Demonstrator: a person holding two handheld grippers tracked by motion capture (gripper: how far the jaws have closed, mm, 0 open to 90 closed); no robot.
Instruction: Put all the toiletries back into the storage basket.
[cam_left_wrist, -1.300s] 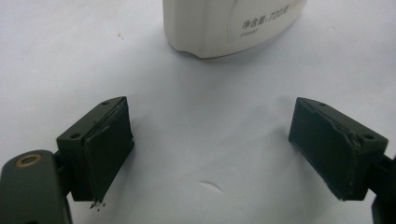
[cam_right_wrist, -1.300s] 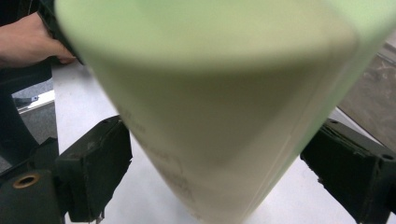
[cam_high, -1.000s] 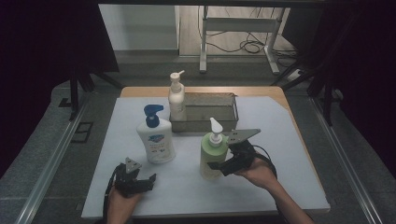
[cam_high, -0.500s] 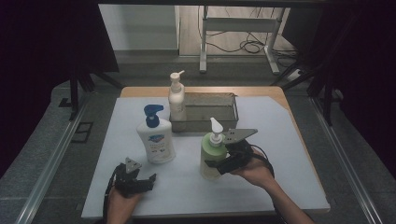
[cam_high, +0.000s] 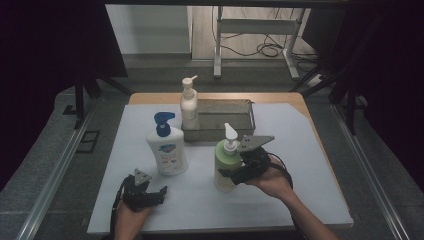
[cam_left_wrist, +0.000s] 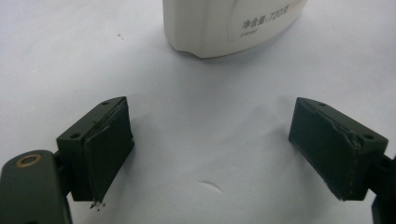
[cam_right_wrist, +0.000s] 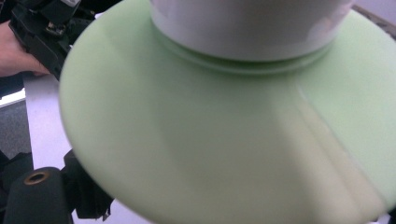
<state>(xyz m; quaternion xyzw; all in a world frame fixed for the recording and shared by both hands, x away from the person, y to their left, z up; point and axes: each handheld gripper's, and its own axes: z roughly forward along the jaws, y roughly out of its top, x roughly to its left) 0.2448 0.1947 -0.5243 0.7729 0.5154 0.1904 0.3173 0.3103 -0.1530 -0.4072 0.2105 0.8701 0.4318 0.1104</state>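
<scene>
Between right gripper (cam_high: 231, 176) jaws, green bottle (cam_high: 226, 167), seemingly gripped, upright.

Blue-capped bottle (cam_high: 167, 150), cream pump bottle (cam_high: 189, 105) beside metal tray (cam_high: 245, 116).

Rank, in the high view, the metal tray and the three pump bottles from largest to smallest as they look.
1. Grey rectangular metal tray.
2. White plastic bottle with blue pump.
3. Pale green plastic bottle with white pump and slim cream plastic pump bottle: too alike to rank; the cream one stands farther away.
</scene>
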